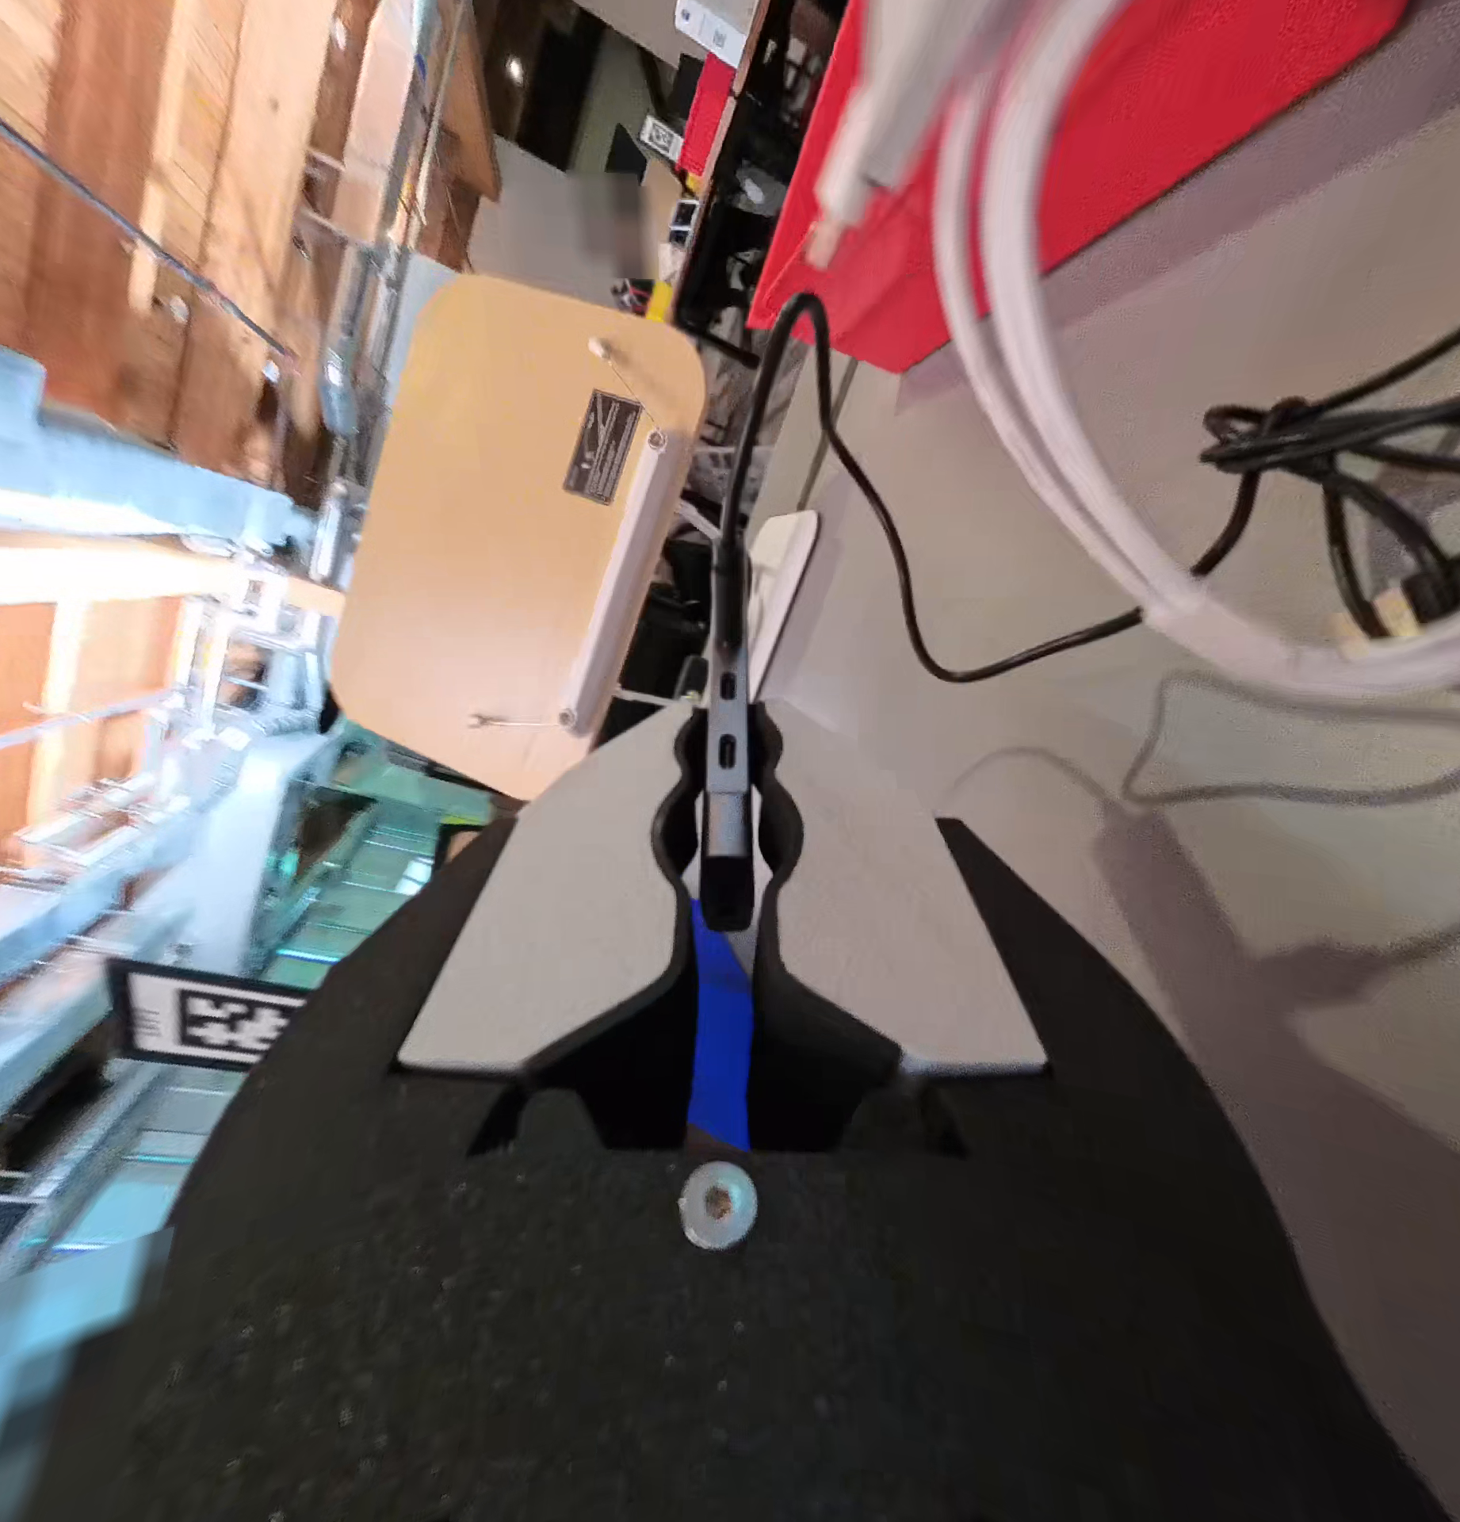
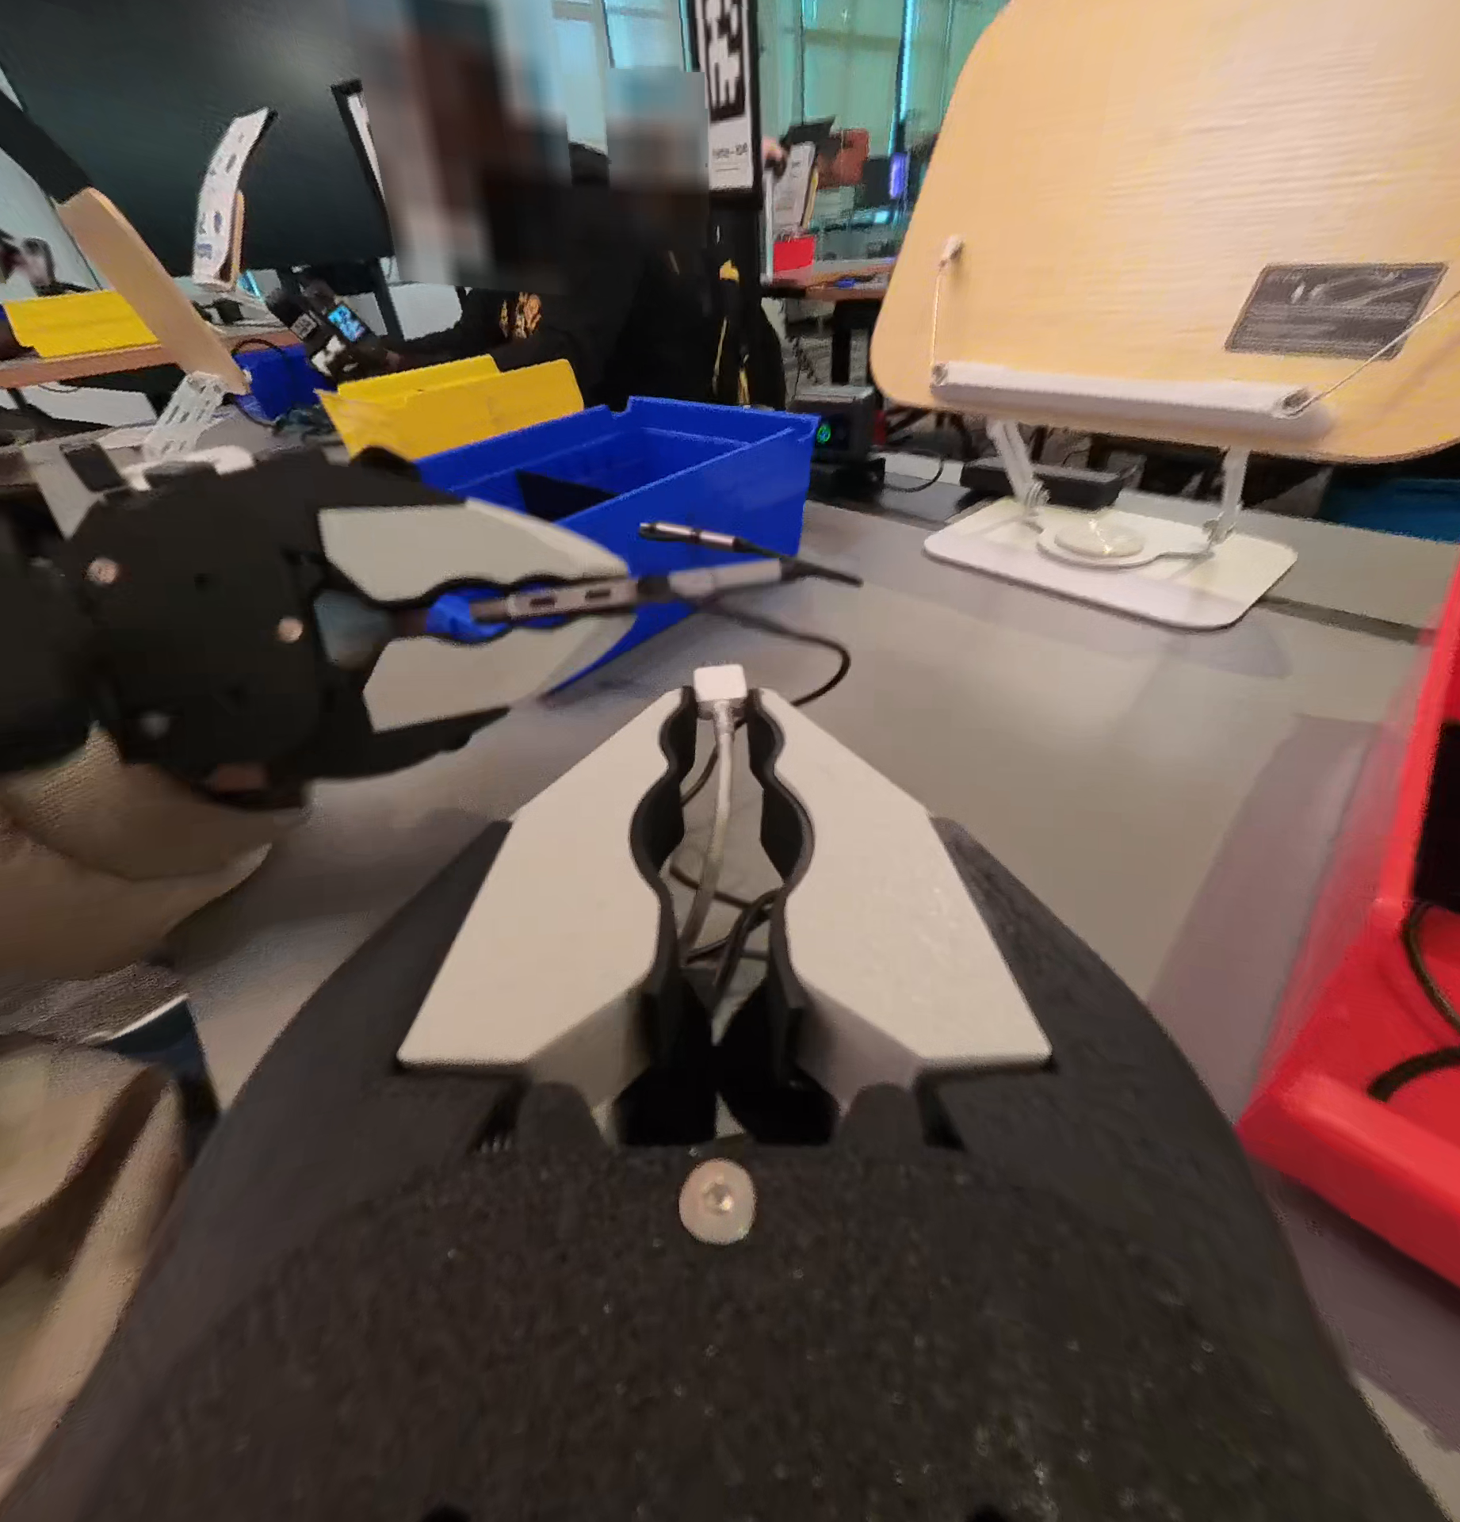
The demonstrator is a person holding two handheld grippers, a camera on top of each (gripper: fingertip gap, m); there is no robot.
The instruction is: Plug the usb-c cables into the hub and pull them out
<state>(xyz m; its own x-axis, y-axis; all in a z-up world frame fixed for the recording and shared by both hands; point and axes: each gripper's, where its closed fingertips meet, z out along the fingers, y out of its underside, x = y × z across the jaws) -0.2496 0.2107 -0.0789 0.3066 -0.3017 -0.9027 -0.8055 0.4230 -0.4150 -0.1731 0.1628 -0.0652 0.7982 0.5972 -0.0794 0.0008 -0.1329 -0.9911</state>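
The hub (image 2: 562,605), a slim grey metal bar with two slot ports showing on its edge, is clamped between the fingers of the left gripper (image 2: 595,609), which is held level above the grey table (image 2: 1081,741) and points to the right; the hub's long axis runs along the fingers, its black lead (image 1: 891,527) trailing from the far end down to the table. The right gripper (image 2: 720,700) points forward over the table, its fingers pinched on the white usb-c cable (image 2: 714,791) just behind the white plug (image 2: 720,682), which pokes out past the tips. In the left wrist view the same cable (image 1: 1007,395) loops blurred at the upper right before a red bin (image 1: 1163,123).

Close wrist views along each gripper's jaws, left rolled sideways, both sharing the wooden stand (image 1: 496,527) (image 2: 1163,206).
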